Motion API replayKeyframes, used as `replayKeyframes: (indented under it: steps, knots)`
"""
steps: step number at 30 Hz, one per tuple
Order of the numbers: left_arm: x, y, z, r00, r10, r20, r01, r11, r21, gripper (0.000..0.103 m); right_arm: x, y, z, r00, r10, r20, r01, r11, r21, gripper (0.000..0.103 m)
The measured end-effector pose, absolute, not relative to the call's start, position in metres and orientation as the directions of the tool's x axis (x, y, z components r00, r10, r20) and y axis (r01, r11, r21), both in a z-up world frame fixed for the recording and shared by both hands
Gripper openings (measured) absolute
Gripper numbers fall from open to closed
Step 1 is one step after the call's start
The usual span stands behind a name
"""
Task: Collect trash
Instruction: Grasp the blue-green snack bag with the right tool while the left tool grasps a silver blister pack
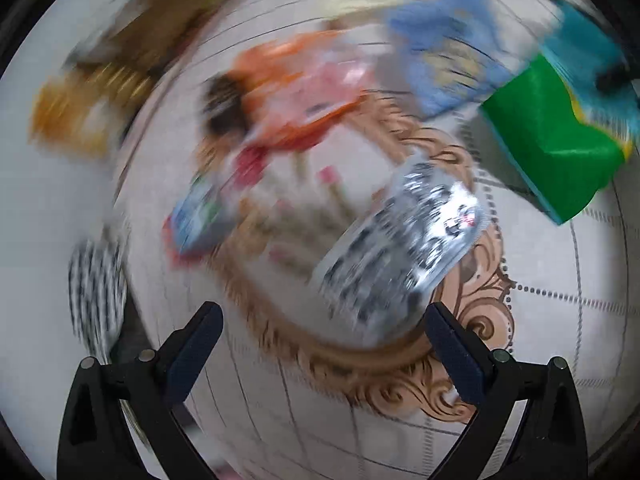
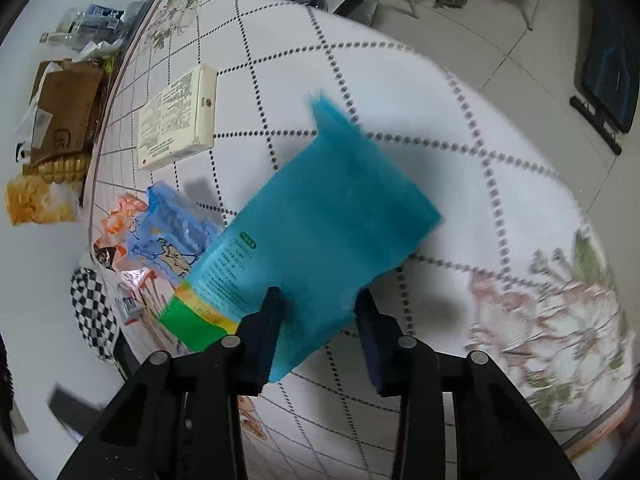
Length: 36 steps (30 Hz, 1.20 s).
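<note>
My right gripper [image 2: 318, 312] is shut on a teal tube with a green cap [image 2: 320, 232] and holds it above the table; the tube also shows at the top right of the blurred left wrist view [image 1: 556, 136]. My left gripper [image 1: 322, 324] is open and empty above a silver foil wrapper [image 1: 404, 236]. Beyond the wrapper lie an orange and pink wrapper [image 1: 296, 92], a blue packet [image 1: 444, 56] and a small red and blue wrapper [image 1: 200, 216]. In the right wrist view the blue packet [image 2: 172, 232] and the orange wrapper [image 2: 120, 220] lie left of the tube.
The table [image 2: 480, 152] has a white patterned cloth. A cream box [image 2: 178, 116] lies on it at the back left. A cardboard box [image 2: 64, 112] and a yellow bag [image 2: 36, 200] stand on the floor beyond the left edge. A checkered cloth [image 2: 94, 312] hangs by the edge.
</note>
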<state>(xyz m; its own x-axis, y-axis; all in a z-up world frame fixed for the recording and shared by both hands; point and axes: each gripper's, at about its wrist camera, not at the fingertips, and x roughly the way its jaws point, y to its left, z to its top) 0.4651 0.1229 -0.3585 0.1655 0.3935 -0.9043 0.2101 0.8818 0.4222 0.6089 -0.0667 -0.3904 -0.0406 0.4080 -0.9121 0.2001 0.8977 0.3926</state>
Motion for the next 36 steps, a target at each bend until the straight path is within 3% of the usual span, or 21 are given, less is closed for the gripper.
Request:
replayKeyframes:
  steps: [5,8,10,12,13,18,22,26,29,36]
  knots:
    - [0.483,0.113,-0.378,0.128,0.334,-0.934,0.432,0.829,0.356,0.102,0.612,-0.076,-0.385,-0.071,0.389,-0.919,0.144,0.915,0.376,0.036]
    - [0.489,0.109,-0.379,0.103,0.272,-0.957,0.487,0.825,0.287,0.101,0.615,-0.076,-0.385,-0.09,0.38,-0.92,0.133,0.921,0.367,0.036]
    - [0.491,0.111,-0.378,0.071,0.218,-0.973,0.487,0.844,0.225,0.091,0.613,-0.075,-0.385,-0.093,0.37,-0.924,0.122,0.926,0.359,0.036]
    - [0.493,0.115,-0.375,0.027,0.137,-0.99,0.469,0.873,0.133,0.058,0.613,-0.073,-0.385,-0.094,0.364,-0.927,0.115,0.929,0.353,0.036]
    - [0.494,0.117,-0.374,0.003,0.095,-0.995,0.445,0.891,0.086,0.056,0.614,-0.072,-0.384,-0.091,0.362,-0.928,0.112,0.929,0.352,0.036]
    - [0.488,0.113,-0.37,0.026,0.093,-0.995,0.355,0.93,0.096,0.048,0.615,-0.065,-0.382,-0.08,0.352,-0.933,0.093,0.934,0.344,0.036]
    - [0.476,0.118,-0.368,0.032,0.06,-0.998,0.212,0.975,0.065,0.048,0.616,-0.062,-0.379,-0.077,0.342,-0.936,0.071,0.939,0.337,0.036]
    - [0.451,0.128,-0.367,0.0,-0.054,-0.999,-0.095,0.994,-0.054,0.047,0.616,-0.055,-0.377,-0.074,0.334,-0.94,0.05,0.942,0.331,0.036]
    - [0.427,0.134,-0.367,0.012,-0.187,-0.982,-0.326,0.928,-0.181,0.046,0.615,-0.056,-0.375,-0.071,0.327,-0.942,0.037,0.945,0.325,0.036]
    - [0.393,0.18,-0.365,0.122,-0.238,-0.964,-0.644,0.72,-0.259,0.049,0.615,-0.065,-0.376,-0.099,0.333,-0.938,0.038,0.943,0.331,0.044]
